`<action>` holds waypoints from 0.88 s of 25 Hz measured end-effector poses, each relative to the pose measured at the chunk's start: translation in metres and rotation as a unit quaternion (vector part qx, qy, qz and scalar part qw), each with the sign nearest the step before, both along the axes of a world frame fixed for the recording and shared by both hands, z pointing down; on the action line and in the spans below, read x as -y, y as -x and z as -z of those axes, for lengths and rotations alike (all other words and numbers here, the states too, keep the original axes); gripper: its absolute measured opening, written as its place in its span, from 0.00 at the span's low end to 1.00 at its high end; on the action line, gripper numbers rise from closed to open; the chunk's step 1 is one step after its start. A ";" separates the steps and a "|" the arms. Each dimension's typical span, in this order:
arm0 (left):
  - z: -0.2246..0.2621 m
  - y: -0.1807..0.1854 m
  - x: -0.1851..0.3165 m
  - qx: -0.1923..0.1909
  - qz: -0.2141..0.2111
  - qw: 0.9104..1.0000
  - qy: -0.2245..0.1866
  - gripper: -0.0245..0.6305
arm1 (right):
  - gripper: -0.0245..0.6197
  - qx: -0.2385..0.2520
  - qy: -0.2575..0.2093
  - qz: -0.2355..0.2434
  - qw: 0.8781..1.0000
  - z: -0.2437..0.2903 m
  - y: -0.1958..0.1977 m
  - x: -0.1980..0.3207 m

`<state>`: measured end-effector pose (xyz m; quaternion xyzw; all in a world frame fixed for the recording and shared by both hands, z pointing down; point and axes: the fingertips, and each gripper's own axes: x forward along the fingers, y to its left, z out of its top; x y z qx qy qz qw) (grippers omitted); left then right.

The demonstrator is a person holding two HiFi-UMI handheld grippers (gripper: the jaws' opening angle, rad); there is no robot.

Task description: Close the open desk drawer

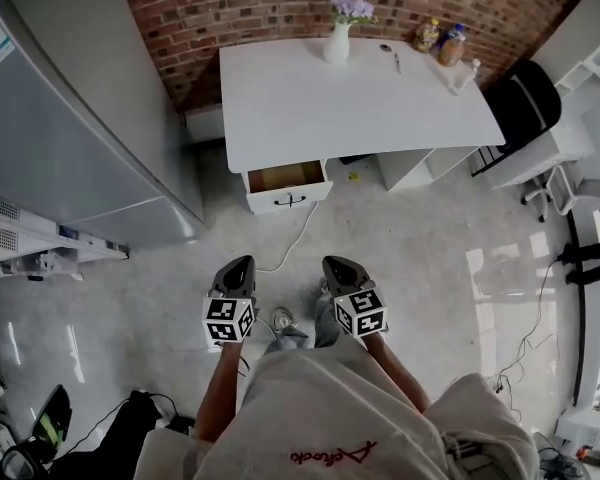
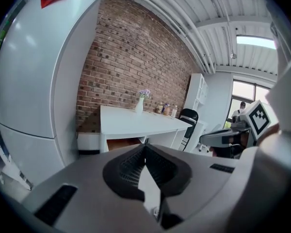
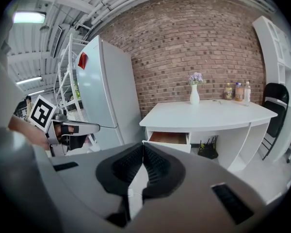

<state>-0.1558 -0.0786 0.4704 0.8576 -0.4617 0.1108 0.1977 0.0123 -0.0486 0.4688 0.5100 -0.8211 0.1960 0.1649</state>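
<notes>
A white desk (image 1: pixel 350 98) stands against the brick wall, with its left drawer (image 1: pixel 288 186) pulled out and showing a brown wooden inside. The drawer (image 3: pixel 169 140) also shows in the right gripper view, and as a brown opening under the desktop (image 2: pixel 117 143) in the left gripper view. My left gripper (image 1: pixel 236 270) and right gripper (image 1: pixel 342 266) hang side by side over the floor, well short of the drawer. Both are shut with nothing between the jaws.
A tall grey fridge (image 1: pixel 70 118) stands left of the desk. A vase of flowers (image 1: pixel 340 30), bottles (image 1: pixel 440 40) and a pen lie on the desktop. A black chair (image 1: pixel 525 103) is at the right. A white cable (image 1: pixel 295 238) runs across the floor from the drawer.
</notes>
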 end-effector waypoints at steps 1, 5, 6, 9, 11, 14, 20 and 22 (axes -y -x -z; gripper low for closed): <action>-0.003 0.000 0.000 0.001 0.001 1.000 0.004 0.06 | 0.06 0.001 0.003 0.001 1.000 -0.002 -0.001 0.002; -0.016 -0.004 0.007 0.008 0.008 1.000 0.022 0.06 | 0.06 0.006 0.006 0.015 1.000 -0.008 -0.002 0.019; -0.019 -0.007 0.009 0.009 0.010 1.000 0.026 0.06 | 0.06 0.008 0.007 0.020 1.000 -0.009 -0.003 0.024; -0.029 -0.020 0.019 0.012 0.013 0.999 0.038 0.06 | 0.06 0.015 0.014 0.032 0.999 -0.017 -0.009 0.040; -0.035 -0.031 0.026 0.014 0.010 0.999 0.045 0.06 | 0.06 0.017 0.019 0.041 0.999 -0.023 -0.012 0.052; -0.043 -0.048 0.039 0.019 0.002 0.998 0.053 0.06 | 0.06 0.018 0.030 0.052 0.998 -0.036 -0.018 0.071; -0.069 -0.065 0.063 0.037 -0.018 0.997 0.061 0.06 | 0.06 0.030 0.044 0.055 0.997 -0.067 -0.023 0.101; -0.081 -0.064 0.071 0.042 -0.020 0.997 0.064 0.06 | 0.06 0.032 0.044 0.053 0.997 -0.077 -0.023 0.109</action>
